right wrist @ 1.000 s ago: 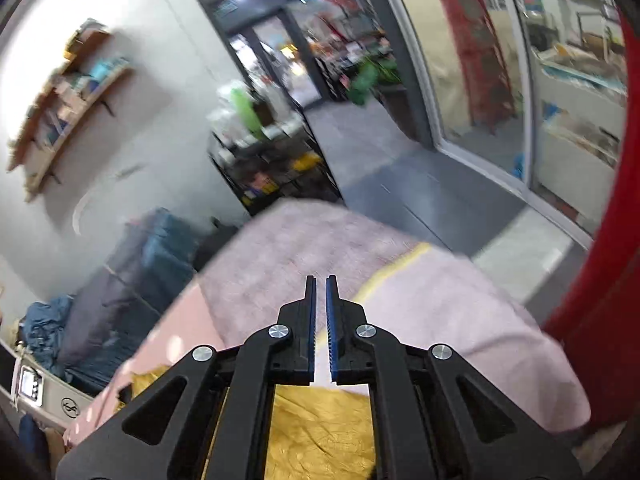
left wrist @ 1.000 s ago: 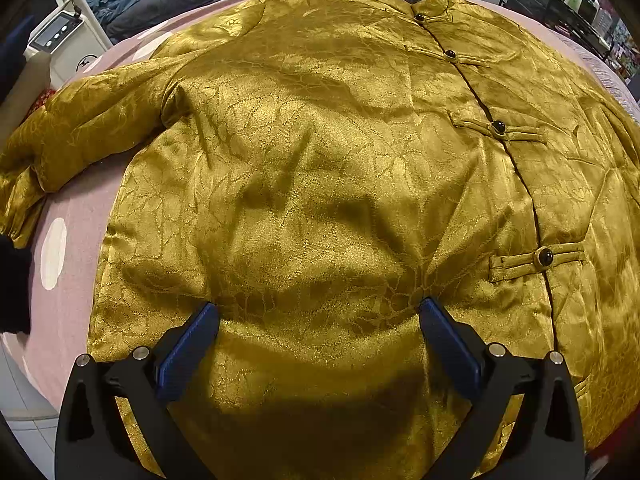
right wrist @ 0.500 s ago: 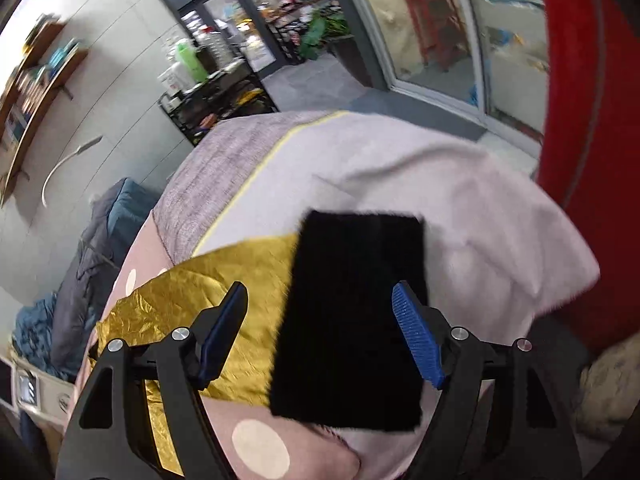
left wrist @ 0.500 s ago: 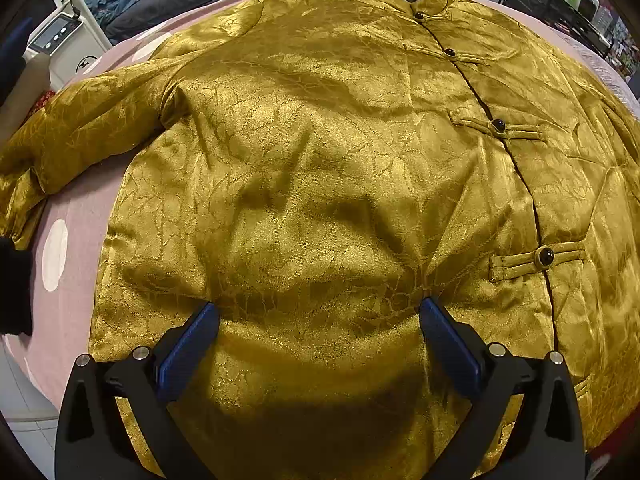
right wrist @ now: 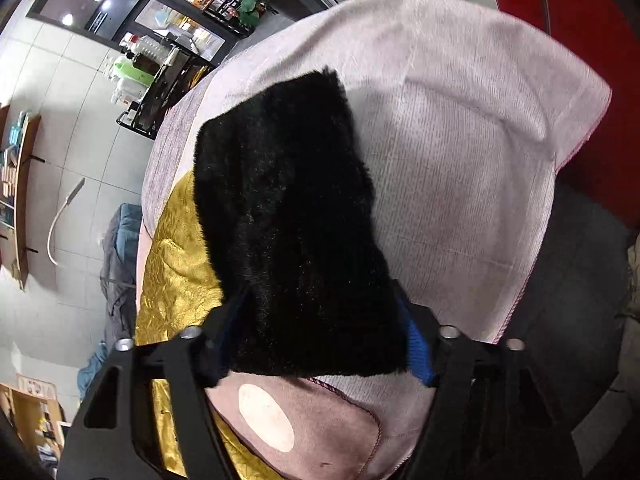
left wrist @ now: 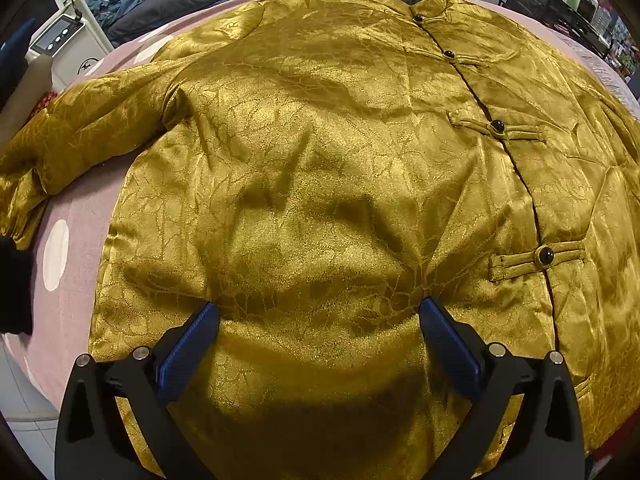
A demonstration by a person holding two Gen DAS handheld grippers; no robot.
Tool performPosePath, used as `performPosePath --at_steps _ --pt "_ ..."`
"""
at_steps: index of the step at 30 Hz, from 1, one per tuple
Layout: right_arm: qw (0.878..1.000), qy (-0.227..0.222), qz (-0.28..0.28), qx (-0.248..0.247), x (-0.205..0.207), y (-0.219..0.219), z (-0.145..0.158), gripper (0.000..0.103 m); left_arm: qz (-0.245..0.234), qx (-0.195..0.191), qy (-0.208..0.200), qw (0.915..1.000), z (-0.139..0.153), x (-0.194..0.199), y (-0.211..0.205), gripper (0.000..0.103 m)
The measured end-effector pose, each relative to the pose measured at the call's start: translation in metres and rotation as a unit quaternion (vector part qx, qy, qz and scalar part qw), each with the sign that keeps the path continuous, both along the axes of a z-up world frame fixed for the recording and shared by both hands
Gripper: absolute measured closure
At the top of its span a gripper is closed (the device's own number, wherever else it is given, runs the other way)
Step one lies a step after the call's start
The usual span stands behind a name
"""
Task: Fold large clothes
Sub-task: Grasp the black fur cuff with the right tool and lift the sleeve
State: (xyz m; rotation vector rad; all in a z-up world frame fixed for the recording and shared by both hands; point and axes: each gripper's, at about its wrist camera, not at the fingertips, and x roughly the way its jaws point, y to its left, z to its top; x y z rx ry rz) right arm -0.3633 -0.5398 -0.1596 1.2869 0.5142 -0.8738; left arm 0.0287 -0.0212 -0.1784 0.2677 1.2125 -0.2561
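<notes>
We find the gold brocade jacket point(left wrist: 320, 168) spread face up on the pink dotted cover point(left wrist: 76, 236), buttoned, collar at the far edge, its long axis running straight away from us. Its black fur cuff point(right wrist: 296, 232) lies at the jacket's right end, on the pale cloth point(right wrist: 460, 168), its length running away from the right gripper point(right wrist: 320, 332). Our right gripper has just been closing, and the cuff sits between its jaws; whether the pads already press we cannot tell. Our left gripper point(left wrist: 318, 340) stands wide over the hem, holding nothing. The right hand is plainly nearer the sleeve.
</notes>
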Motion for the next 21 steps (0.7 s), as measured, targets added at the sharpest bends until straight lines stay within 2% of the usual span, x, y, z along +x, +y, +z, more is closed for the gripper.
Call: performPosePath --at_steps 2,4,9,13,16,19,21 --pt "1.0 0.007 0.009 -0.014 0.0 -0.001 0.01 0.057 -0.001 -0.001 0.0 1.0 0.0 0.0 0.001 0.005" --pt "0.999 0.008 0.012 -0.036 -0.002 -0.002 0.025 0.077 0.0 -0.001 -0.002 1.0 0.0 0.0 0.001 0.005" --pt "0.994 0.001 0.044 -0.097 0.008 -0.001 0.069 0.087 0.0 -0.003 -0.005 1.0 0.0 -0.002 0.002 0.005" --pt "0.988 -0.029 0.084 -0.128 0.039 0.004 0.102 0.093 -0.001 -0.004 -0.005 1.0 0.0 -0.002 0.003 0.005" --pt "0.973 -0.038 0.145 -0.175 0.085 0.019 0.133 0.096 -0.001 -0.004 -0.005 1.0 0.001 -0.001 0.004 0.005" --pt "0.949 -0.048 0.218 -0.223 0.146 0.047 0.164 0.096 -0.001 -0.006 -0.004 1.0 0.002 0.0 0.004 0.005" --pt "0.927 -0.057 0.273 -0.251 0.191 0.077 0.182 0.097 -0.002 -0.005 -0.003 1.0 0.004 0.0 0.004 0.005"
